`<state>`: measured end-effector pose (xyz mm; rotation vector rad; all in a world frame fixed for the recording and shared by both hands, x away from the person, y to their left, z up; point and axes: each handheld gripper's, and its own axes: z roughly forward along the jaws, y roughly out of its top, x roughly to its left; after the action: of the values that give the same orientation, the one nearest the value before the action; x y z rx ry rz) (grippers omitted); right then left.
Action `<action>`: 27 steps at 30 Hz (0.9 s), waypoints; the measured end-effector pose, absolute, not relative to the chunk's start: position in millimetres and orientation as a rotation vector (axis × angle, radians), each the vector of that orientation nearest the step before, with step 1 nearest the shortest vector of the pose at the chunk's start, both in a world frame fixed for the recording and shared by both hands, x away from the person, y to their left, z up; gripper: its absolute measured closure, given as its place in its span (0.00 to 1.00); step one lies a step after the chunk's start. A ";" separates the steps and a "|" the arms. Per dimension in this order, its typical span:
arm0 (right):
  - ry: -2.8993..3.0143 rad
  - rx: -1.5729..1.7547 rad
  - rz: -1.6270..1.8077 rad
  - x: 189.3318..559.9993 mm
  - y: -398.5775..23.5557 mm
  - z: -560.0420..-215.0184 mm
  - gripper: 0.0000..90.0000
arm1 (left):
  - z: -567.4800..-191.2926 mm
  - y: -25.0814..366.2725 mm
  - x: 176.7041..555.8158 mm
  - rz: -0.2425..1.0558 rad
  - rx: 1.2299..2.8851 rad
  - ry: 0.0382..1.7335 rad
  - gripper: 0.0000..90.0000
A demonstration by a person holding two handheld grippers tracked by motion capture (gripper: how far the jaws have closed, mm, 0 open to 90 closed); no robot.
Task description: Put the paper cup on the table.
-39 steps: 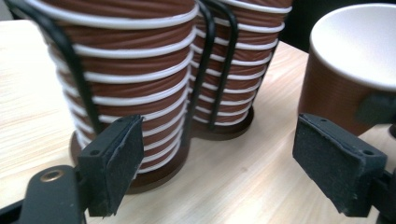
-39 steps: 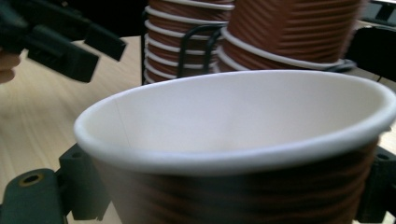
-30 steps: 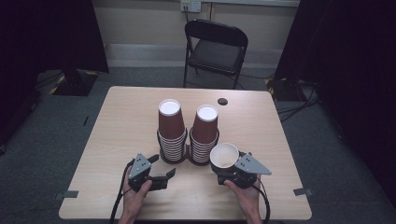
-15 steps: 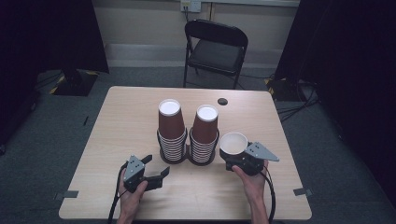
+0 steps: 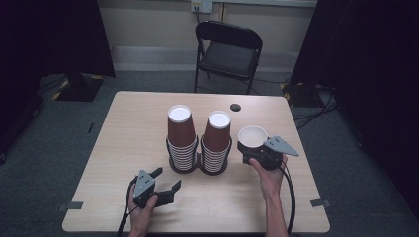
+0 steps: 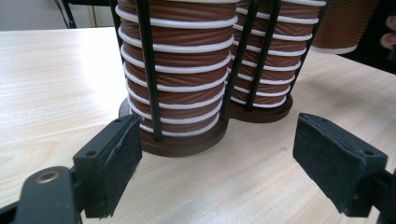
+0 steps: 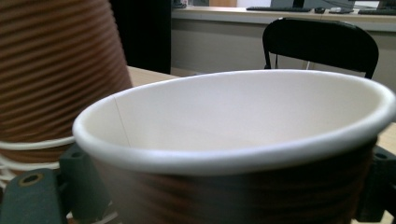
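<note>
Two tall stacks of brown ribbed paper cups (image 5: 180,133) (image 5: 217,136) stand mouth down in a black wire holder (image 5: 197,165) at the table's middle. My right gripper (image 5: 252,148) is shut on a single upright brown cup (image 5: 252,137) with a white inside, held just right of the stacks; the cup (image 7: 243,140) looms close in the right gripper view. My left gripper (image 5: 165,180) stands open near the front edge, below the left stack. In the left gripper view its pads (image 6: 112,163) frame the holder's base (image 6: 187,140) from a short distance.
The wooden table (image 5: 123,128) has a small dark round grommet (image 5: 235,107) near its far edge. A black folding chair (image 5: 227,49) stands behind the table. Cables trail from both grippers off the front edge.
My right gripper has carried the cup up and to the right, away from the stacks. The left gripper has slid slightly back toward the front edge and stays open.
</note>
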<state>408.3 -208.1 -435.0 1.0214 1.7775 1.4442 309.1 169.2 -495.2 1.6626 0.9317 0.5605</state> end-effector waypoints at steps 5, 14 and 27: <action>1.740 1.058 1.447 424.5 -212.4 -443.1 0.11 | -495.6 170.1 306.9 0.575 1.650 0.928 0.17; 1.757 1.091 1.433 441.7 -214.0 -462.2 0.11 | -496.2 171.5 304.2 0.599 1.605 0.943 0.17; 1.786 1.091 1.417 447.3 -209.8 -474.1 0.10 | -496.2 168.9 300.0 0.666 1.602 0.946 0.17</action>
<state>447.3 -209.8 -474.1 1.0912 1.7858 1.4169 300.0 168.9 -496.2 1.6020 0.9461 0.6665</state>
